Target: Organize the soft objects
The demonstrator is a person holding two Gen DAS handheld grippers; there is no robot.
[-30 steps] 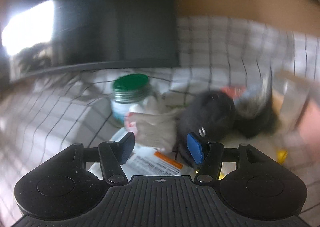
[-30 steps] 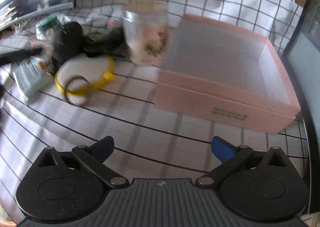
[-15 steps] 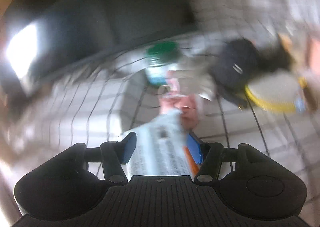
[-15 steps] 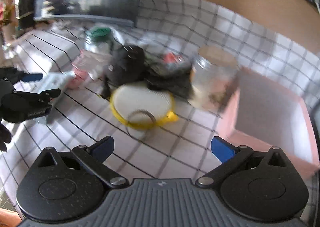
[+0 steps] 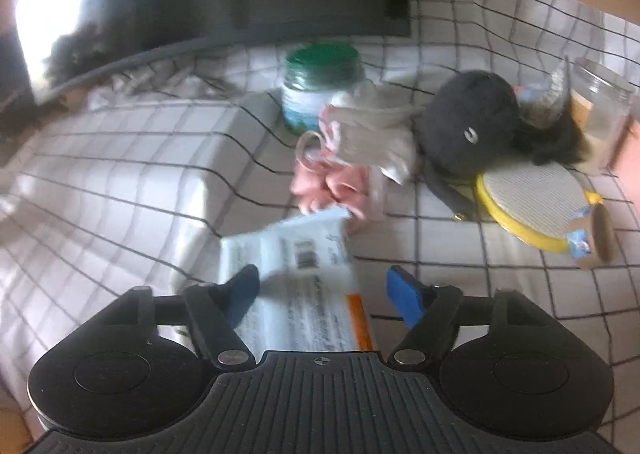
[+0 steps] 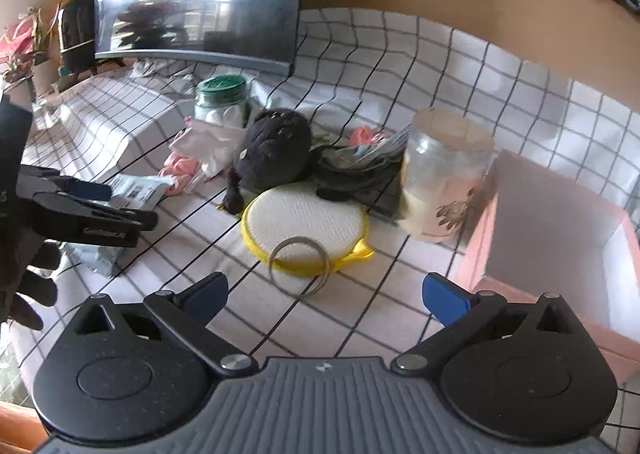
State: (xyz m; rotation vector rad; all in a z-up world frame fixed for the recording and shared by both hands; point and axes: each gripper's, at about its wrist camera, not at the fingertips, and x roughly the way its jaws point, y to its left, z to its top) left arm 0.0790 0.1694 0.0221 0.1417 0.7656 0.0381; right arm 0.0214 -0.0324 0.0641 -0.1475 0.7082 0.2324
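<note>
Beside the black cap [image 5: 470,122], we see the white packet [image 5: 296,286] between the left gripper [image 5: 324,290] jaws, which have just been opening; the right gripper [image 6: 326,294] jaws gape empty.

Checked tablecloth [image 6: 400,66]: green-lidded jar [image 6: 221,100], black cap [image 6: 276,148], yellow-rimmed pad [image 6: 306,220], clear jar [image 6: 444,170], pink box [image 6: 560,230], white packet [image 5: 296,278], pink scrunchie [image 5: 332,184].

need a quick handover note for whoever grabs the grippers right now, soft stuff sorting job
Left gripper: jaws have just been opening, wide now over the white packet, not gripping it.
Right gripper: open, empty, above the checked cloth.
Soft things sit in one pile: black cap, pink scrunchie, pale cloth, beside the yellow-rimmed hoop.
Pink box looks empty.
Done: nothing boxed yet. Left: apparently all of the sorting.
</note>
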